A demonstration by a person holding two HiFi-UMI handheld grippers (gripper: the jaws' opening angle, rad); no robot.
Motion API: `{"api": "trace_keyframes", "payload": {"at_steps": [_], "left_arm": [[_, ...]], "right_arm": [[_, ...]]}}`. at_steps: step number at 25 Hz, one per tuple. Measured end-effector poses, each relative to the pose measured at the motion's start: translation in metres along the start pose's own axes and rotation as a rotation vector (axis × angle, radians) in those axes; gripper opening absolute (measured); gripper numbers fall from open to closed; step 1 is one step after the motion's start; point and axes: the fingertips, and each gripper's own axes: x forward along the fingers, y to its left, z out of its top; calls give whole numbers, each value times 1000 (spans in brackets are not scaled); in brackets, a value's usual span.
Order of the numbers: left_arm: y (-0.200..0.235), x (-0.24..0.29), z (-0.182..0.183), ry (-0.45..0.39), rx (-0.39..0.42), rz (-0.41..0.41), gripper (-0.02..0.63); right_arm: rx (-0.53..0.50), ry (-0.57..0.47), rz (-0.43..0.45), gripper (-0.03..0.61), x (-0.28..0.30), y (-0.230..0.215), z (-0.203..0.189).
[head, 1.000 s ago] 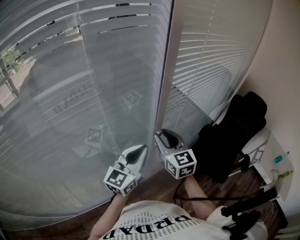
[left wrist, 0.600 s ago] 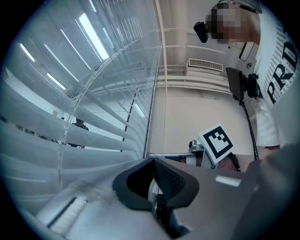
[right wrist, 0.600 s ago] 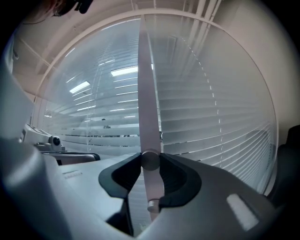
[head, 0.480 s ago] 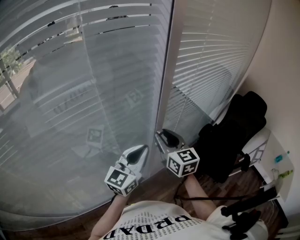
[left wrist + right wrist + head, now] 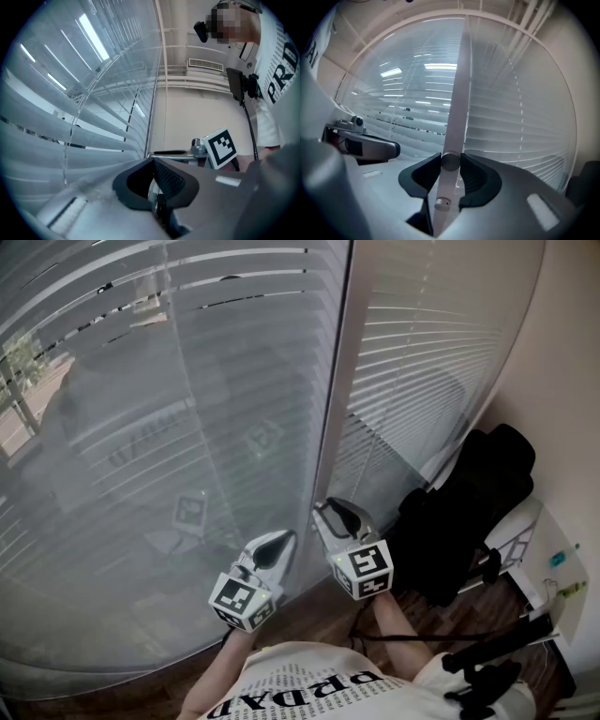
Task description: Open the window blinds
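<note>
The left gripper (image 5: pixel 153 161) is held near the glass, its jaws together with nothing between them. The right gripper's (image 5: pixel 450 165) jaws are clamped on a round knob (image 5: pixel 450 160) — mounted on the vertical frame post (image 5: pixel 458 84). Beyond, the blinds (image 5: pixel 234 381) are seen left and right of the post — slats mostly shut.

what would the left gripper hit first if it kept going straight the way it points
Most likely the window glass covering the blinds, just left of the upright frame post. The left gripper, jaws shut and empty, has nothing nearer ahead, though depth is hard to judge.
</note>
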Motion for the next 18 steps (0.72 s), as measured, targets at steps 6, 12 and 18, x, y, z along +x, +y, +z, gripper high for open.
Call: {"api": "trace_keyframes", "payload": {"at_steps": [6,12,18], "left_arm": [[-1,1,1,-1,1,-1,-7],[-2,1,2,-1,2,4,-8],[-2,2,1,-3,1,0,-8]], "right_arm": [[-227,29,-13,137,-1,7,5],[-477,59,-42,137,2,13,5],[-612,77,-68,137,4,14,3]]}}
